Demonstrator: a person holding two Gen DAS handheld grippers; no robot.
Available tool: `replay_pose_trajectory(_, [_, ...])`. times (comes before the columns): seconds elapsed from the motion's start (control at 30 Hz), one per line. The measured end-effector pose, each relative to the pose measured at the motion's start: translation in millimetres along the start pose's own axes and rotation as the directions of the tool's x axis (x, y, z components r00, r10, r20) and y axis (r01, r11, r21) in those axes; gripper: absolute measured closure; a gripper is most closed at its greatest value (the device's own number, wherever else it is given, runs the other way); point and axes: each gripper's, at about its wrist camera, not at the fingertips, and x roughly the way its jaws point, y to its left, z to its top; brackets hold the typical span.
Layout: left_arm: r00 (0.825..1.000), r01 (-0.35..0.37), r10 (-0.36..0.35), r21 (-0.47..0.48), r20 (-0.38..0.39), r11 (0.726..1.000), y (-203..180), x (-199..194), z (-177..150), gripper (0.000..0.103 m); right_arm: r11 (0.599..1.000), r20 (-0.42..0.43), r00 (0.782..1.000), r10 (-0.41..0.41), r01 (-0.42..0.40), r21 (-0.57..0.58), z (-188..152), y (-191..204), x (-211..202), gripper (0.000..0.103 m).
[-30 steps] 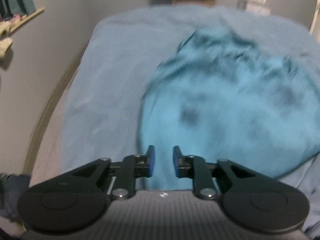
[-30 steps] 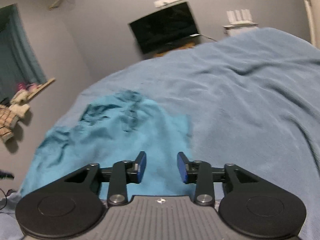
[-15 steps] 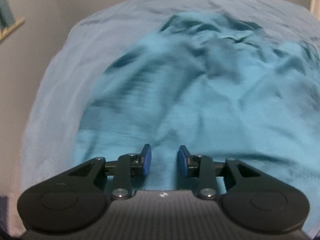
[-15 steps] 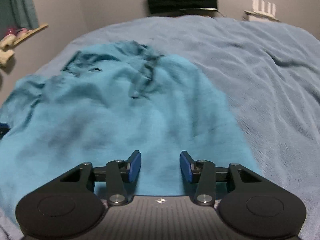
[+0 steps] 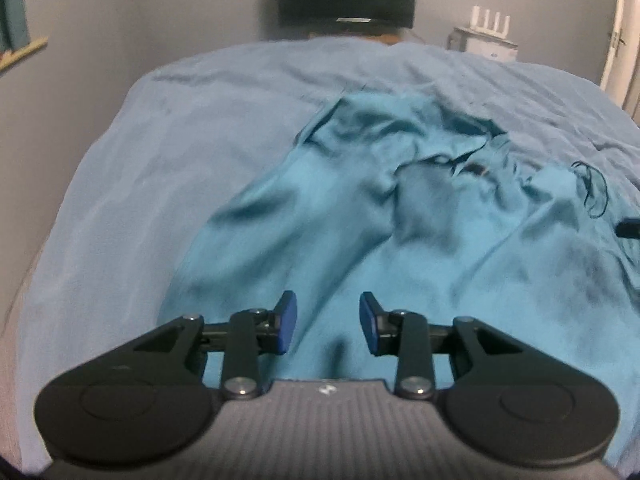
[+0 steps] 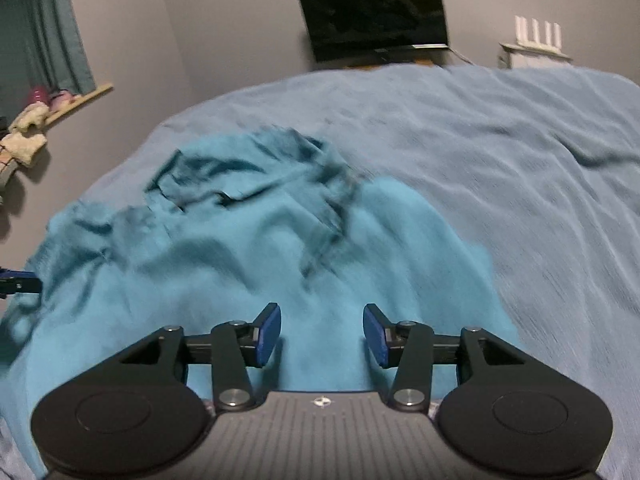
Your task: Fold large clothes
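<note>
Garment (image 5: 400,240), a crumpled turquoise piece, lies spread on the blue bedcover (image 5: 180,168), filling more of both views than a second ago. The left gripper (image 5: 328,322) hangs over its near edge, jaws parted wider than before with nothing between them. The right gripper (image 6: 322,334) over the same cloth has just been opening, also empty. A television (image 6: 376,16) stands beyond the bedcover.

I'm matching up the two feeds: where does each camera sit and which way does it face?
Left wrist: on the left gripper, looking down over the teal garment on the bed; own open fingers show.
Right wrist: on the right gripper, over the garment's right part; open fingers show.
Shared: garment, bed, TV.
</note>
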Motion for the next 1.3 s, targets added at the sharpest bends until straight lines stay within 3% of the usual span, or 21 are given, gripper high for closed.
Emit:
replay_pose_trajectory(0.2, [0.998,-0.050,0.047,0.066,0.036,0.997,-22.6,30.0,29.5,0.071,0.997,0.006,0.999,-0.037,0.037,-0.064,33.5,22.3,37.7,0.051])
replay_pose_trajectory(0.3, [0.997,-0.080,0.080,0.062,0.006,0.995,-19.3,60.5,35.1,0.071,0.993,-0.018,0.995,-0.096,0.095,-0.072,38.5,21.4,65.6,0.051])
replay_pose_trajectory(0.43, [0.996,-0.071,0.072,0.024,-0.043,0.997,-0.5,95.5,29.5,0.071,0.994,-0.057,0.993,-0.106,0.103,-0.044,33.4,4.5,89.1,0.049])
replay_pose_trajectory(0.63, [0.999,-0.008,0.008,-0.009,-0.042,1.000,18.7,112.8,17.8,0.072,0.997,-0.064,0.995,-0.075,0.075,-0.004,23.1,-15.4,104.1,0.048])
replay_pose_trajectory(0.83, [0.999,0.020,-0.019,0.013,-0.029,1.000,17.8,93.8,21.9,0.071,0.998,-0.038,0.998,-0.052,0.051,-0.026,27.0,-17.4,86.2,0.046])
replay_pose_trajectory(0.93, [0.993,0.108,-0.109,0.037,0.044,0.993,15.9,68.1,30.6,0.071,0.999,0.017,0.999,0.028,-0.028,-0.027,38.8,-21.8,70.1,0.042])
replay_pose_trajectory(1.0, [0.988,0.129,-0.131,0.033,0.080,0.991,13.7,60.7,40.5,0.071,0.998,0.045,0.997,0.064,-0.064,0.001,51.3,-27.0,67.7,0.036])
replay_pose_trajectory(1.13, [0.988,0.123,-0.119,-0.040,0.098,0.992,10.1,79.5,73.9,0.067,0.993,0.041,0.995,0.095,-0.098,0.069,80.1,-35.1,89.0,0.033])
replay_pose_trajectory(1.3, [0.998,0.047,-0.040,-0.154,0.049,0.987,12.6,146.4,117.0,0.065,0.981,0.002,0.993,0.119,-0.117,0.154,106.8,-40.5,138.5,0.032])
